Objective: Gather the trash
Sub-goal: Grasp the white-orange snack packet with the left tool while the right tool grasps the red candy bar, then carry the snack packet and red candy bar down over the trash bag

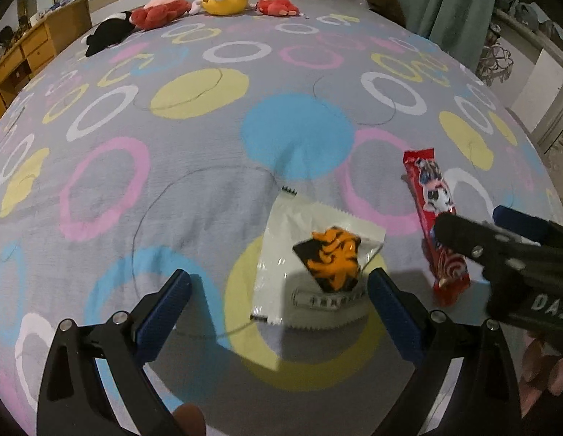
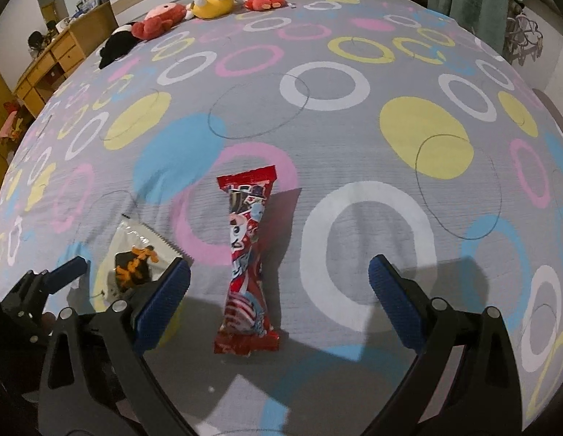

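Observation:
A white wrapper with an orange and black print (image 1: 317, 258) lies flat on the bedspread, between the open fingers of my left gripper (image 1: 279, 292) and nearer its right finger. It also shows in the right wrist view (image 2: 136, 261) at lower left. A long red snack wrapper (image 2: 246, 265) lies lengthwise between the wide-open fingers of my right gripper (image 2: 279, 279). The red wrapper shows in the left wrist view (image 1: 435, 225), partly hidden by the right gripper's black body (image 1: 499, 254). Both grippers are open and empty, just above the bed.
The grey bedspread (image 2: 354, 138) with coloured rings fills both views. Plush toys (image 1: 223, 0) line the far end of the bed. A wooden desk (image 2: 52, 61) stands at the far left and green curtains (image 1: 459, 0) hang at the far right.

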`<state>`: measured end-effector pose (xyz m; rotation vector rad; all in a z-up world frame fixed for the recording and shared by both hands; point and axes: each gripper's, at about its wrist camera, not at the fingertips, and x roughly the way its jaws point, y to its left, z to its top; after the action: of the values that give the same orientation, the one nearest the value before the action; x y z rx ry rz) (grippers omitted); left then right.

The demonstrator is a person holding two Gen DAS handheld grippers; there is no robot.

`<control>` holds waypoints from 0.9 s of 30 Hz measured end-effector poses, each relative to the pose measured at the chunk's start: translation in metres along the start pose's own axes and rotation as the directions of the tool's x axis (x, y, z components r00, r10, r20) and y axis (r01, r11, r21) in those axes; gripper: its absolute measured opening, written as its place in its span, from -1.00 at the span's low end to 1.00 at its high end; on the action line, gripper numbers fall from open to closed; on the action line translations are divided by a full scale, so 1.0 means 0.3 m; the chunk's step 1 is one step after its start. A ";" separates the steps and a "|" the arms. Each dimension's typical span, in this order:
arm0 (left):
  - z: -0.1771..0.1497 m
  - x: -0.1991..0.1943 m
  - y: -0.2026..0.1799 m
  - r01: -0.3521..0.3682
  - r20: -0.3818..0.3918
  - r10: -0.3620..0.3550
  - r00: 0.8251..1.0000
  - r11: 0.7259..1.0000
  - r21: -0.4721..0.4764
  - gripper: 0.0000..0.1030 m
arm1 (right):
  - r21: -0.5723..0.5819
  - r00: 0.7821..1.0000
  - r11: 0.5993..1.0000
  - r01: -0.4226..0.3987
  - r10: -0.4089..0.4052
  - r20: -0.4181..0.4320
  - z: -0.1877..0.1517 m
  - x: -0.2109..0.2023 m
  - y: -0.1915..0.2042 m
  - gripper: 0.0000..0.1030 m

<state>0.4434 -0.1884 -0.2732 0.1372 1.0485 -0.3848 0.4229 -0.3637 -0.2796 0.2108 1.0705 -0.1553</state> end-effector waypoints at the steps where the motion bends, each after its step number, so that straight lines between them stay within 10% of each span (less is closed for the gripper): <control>1: 0.007 0.002 -0.007 0.009 0.003 -0.009 1.000 1.000 0.006 0.85 | 0.002 1.000 1.000 0.000 0.000 -0.003 0.003 0.007 0.001 0.86; 7: 0.019 0.041 -0.037 0.003 -0.006 -0.002 1.000 0.999 0.034 0.85 | 0.006 0.998 1.000 -0.004 0.004 -0.058 0.021 0.072 0.009 0.86; 12: 0.008 0.053 -0.055 -0.039 0.014 0.038 0.999 0.997 0.070 0.82 | -0.007 0.996 0.999 0.042 -0.043 -0.082 0.023 0.111 0.013 0.39; 15: 0.005 0.045 -0.054 -0.068 0.042 0.065 0.997 0.995 0.077 0.42 | -0.028 0.995 0.998 0.058 -0.060 -0.078 0.026 0.105 0.016 -0.08; 17: 0.006 0.031 -0.049 -0.093 0.065 0.088 0.994 0.992 0.080 -0.45 | -0.050 0.995 0.996 0.068 -0.071 -0.073 0.026 0.103 0.026 -0.75; 27: -0.042 -0.028 -0.065 -0.071 0.084 0.062 0.995 0.991 0.112 -0.60 | -0.090 0.995 0.992 0.091 -0.094 -0.031 0.005 0.060 0.052 -0.83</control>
<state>0.4220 -0.2006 -0.2708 0.2566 0.9403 -0.3871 0.4364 -0.3493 -0.2933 0.0840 1.1204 -0.1876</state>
